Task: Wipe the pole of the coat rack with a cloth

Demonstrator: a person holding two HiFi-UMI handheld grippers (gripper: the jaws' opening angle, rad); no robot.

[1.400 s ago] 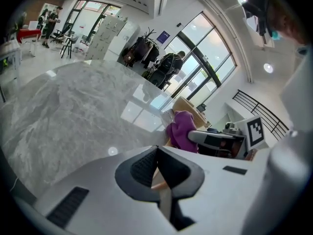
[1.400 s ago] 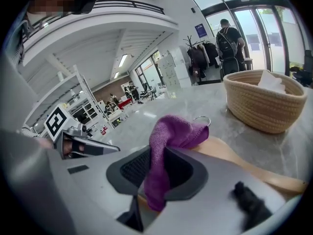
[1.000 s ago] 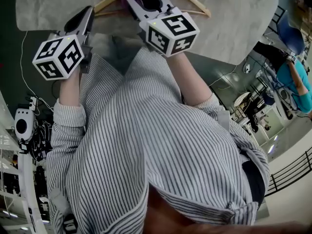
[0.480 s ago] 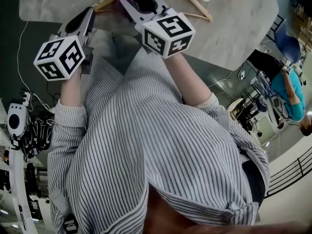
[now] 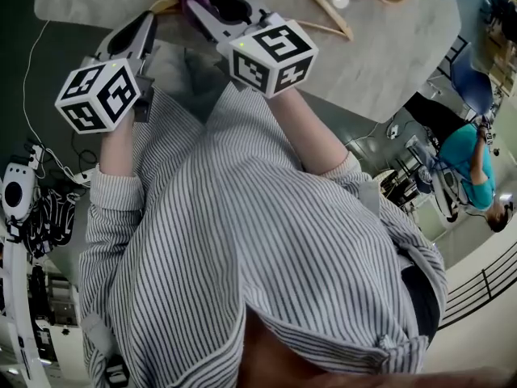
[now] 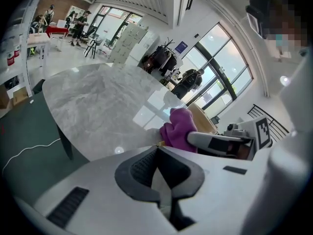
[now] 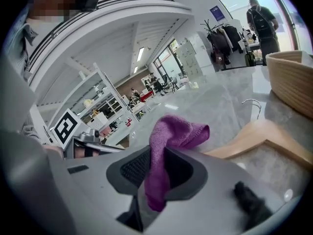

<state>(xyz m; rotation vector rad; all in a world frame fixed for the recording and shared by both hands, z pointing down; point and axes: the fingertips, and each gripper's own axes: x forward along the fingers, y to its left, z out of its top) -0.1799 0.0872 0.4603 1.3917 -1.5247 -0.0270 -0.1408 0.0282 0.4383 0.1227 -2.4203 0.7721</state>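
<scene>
At the near edge of the marble table [image 5: 388, 55], the right gripper [image 5: 195, 10] is pinching a purple cloth [image 7: 168, 141]. Its jaws are closing on the middle of the cloth, so one end is bunching up above the tips and the other is hanging down into the hollow between them. The cloth is sitting over the table edge, just beside a wooden hanger [image 7: 264, 133] that is lying flat on the marble. A woven basket [image 7: 293, 75] is standing farther along the table, to the right of the hanger. The left gripper [image 6: 157, 151] is hovering beside the right one, a little nearer the person. Its jaws are pressing together with nothing between them (its own view shows the pads meeting). The person in the striped shirt [image 5: 266, 257] is holding both grippers out in front of the chest.
</scene>
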